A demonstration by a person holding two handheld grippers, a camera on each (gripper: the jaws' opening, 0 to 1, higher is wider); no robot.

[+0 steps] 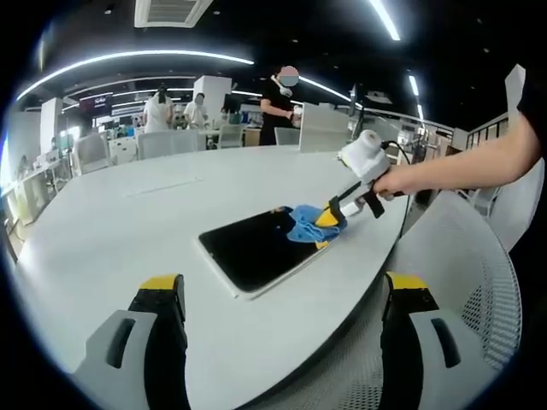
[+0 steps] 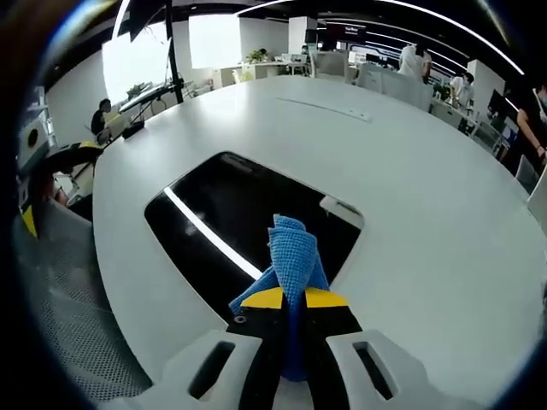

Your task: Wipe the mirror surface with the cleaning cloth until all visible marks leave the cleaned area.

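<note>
- Looking along the left gripper [image 1: 286, 299] in the left gripper view, its two yellow-tipped jaws stood wide apart and released, with nothing between them, above the near edge of the white table [image 1: 128, 222].
- The mirror [image 1: 261, 248] lay flat on the table beyond those jaws, well apart from them, its surface dark.
- The right gripper [image 1: 332, 215] reached in from the right, held by a person's hand [image 1: 395, 181], and pressed the blue cleaning cloth [image 1: 303, 224] onto the far right corner of the mirror.
- Several people [image 1: 275, 102] stood in the background beyond the table.
- In the right gripper view, the right gripper [image 2: 295, 303] was clenched on the cleaning cloth [image 2: 291, 252], its yellow tips closed against the fabric.
- The cloth rested on the near part of the mirror [image 2: 231, 209], which reflected a bright ceiling light as a thin white line.
- The left gripper [image 2: 38, 184] showed at the left edge, off the table [image 2: 410, 171]; its jaw state could not be told there.
</note>
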